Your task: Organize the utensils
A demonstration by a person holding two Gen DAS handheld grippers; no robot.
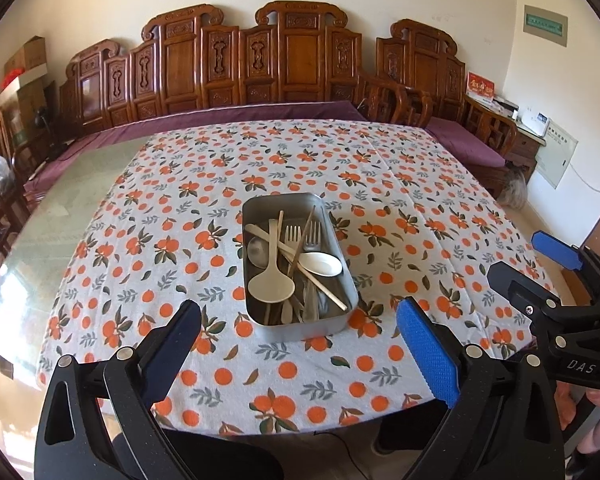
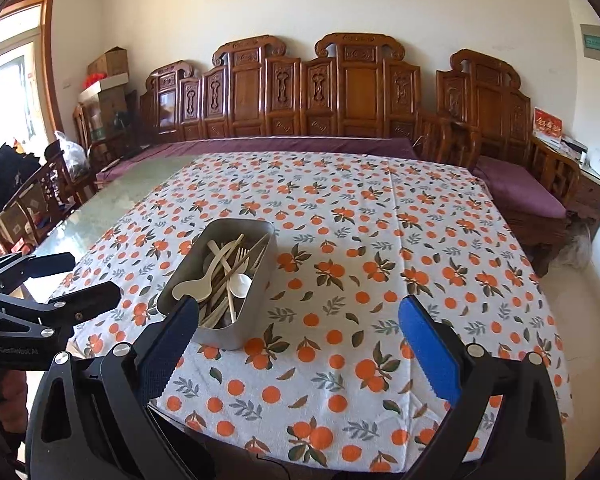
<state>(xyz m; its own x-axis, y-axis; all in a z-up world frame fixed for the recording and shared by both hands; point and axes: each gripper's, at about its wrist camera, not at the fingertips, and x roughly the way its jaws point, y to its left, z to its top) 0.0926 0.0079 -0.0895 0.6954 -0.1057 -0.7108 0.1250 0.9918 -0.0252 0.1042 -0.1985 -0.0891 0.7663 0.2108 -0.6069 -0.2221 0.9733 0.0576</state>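
Observation:
A metal tin [image 1: 300, 322] stands on the orange-print tablecloth [image 1: 380, 184]. It holds a jumble of utensils: cream plastic spoons [image 1: 271, 284], forks [image 1: 293, 235] and chopsticks [image 1: 304, 236]. My left gripper [image 1: 300, 312] is open and empty, hovering just in front of the tin. My right gripper [image 2: 300, 312] is open and empty, to the right of the tin [image 2: 224, 332], which shows at its left finger. The right gripper also shows at the right edge of the left wrist view [image 1: 540, 256], and the left gripper at the left edge of the right wrist view [image 2: 80, 280].
The cloth [image 2: 380, 240] covers most of a glass-topped table [image 1: 80, 200]. Carved wooden benches with purple cushions [image 1: 260, 112] line the far wall. Wooden chairs [image 2: 40, 200] stand at the left, and a side cabinet [image 2: 592, 184] at the right.

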